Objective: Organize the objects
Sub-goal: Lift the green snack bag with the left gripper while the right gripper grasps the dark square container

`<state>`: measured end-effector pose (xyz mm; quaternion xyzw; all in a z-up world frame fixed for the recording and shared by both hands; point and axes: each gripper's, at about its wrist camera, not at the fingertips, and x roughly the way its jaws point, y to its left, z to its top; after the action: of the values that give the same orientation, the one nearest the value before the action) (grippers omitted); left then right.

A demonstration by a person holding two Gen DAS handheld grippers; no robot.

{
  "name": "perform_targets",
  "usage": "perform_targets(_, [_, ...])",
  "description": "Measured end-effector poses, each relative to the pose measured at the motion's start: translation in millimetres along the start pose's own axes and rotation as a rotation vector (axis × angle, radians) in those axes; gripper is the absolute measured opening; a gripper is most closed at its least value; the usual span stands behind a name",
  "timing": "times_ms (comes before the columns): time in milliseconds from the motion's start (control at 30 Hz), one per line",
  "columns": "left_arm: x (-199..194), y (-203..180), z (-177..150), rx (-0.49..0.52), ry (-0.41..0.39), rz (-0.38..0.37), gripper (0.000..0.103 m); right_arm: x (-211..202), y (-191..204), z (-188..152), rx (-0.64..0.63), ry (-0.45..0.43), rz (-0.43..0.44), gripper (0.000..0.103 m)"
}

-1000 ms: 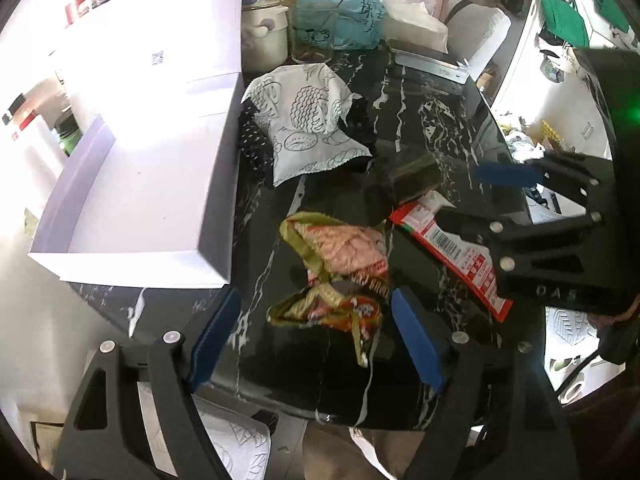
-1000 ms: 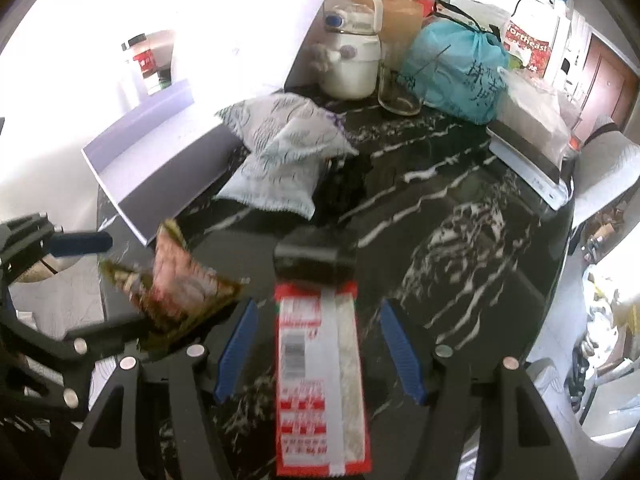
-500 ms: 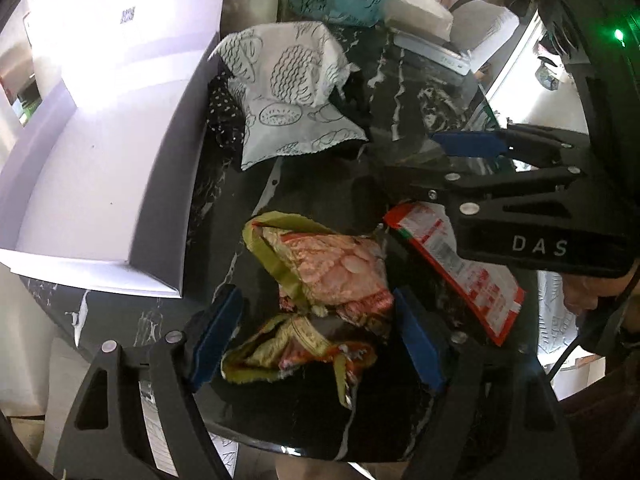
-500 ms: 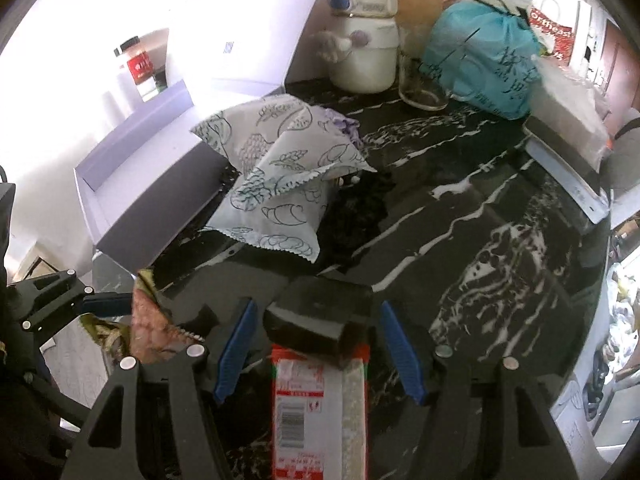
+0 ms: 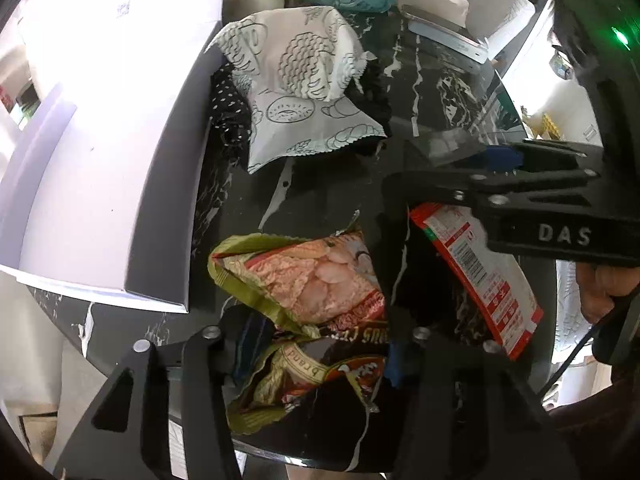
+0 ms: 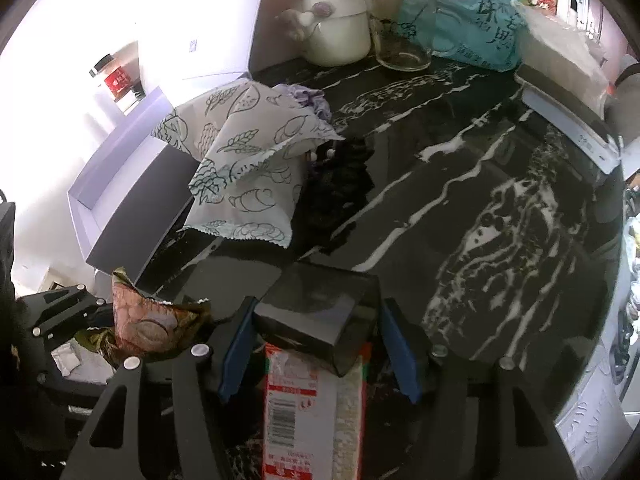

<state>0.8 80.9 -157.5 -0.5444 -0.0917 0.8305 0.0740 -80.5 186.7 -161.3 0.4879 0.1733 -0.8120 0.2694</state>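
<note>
My left gripper (image 5: 312,354) is closing its fingers (image 5: 244,344) on the crumpled green and orange snack wrapper (image 5: 308,280); the blue pads already sit against its lower folds, so the wrapper is pinched between them. It is torn open and badly creased, with its printed foil twisted, and it lies at the near edge of the black marble-patterned surface (image 5: 336,200), just beside the open white cardboard box (image 5: 92,184).

My right gripper (image 6: 316,350) has its fingers (image 6: 402,354) spread, closing slightly, around a small glossy black box (image 6: 320,312) that rests on the far end of the flat red and white packet (image 6: 312,408). I see a narrow gap on each side of the box, so the pads are not pressing on it. The packet lies flat, barcode up, lengthwise between the fingers.

Farther back on the surface a white paper bag with line-drawn pastries (image 6: 244,172) leans against the cardboard box, with a dark bundle (image 6: 340,192) just beside it
</note>
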Motion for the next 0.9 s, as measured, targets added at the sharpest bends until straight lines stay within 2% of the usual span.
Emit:
perform_targets(167, [-2.7,4.7,-1.0,-0.031,0.035,-0.009,0.046,-17.6,-4.3,-8.9,0.020,-0.009,-0.004,0.062])
perform_targets(333, [-19.8,-12.3,-3.8,-0.016,0.045,-0.021,0.046,-37.9,-7.5,-15.5,0.038,-0.011,-0.008,0.062])
perform_targets(600, [-63.4,-38.7,6.7,0.051,-0.007,-0.058,0.046,-88.9,-10.7,-17.6,0.080,-0.036,-0.021,0.062])
perform_targets(667, [-67.0,-48.6,21.8,0.065,-0.015,-0.055,0.046,-101.3,-10.7,-16.0,0.084,-0.051,-0.035,0.062])
perform_targets(900, [-105.5,-49.5,41.3,0.054,-0.048,-0.048,0.046,-138.1,-4.3,-11.4,0.100,-0.078,-0.041,0.062])
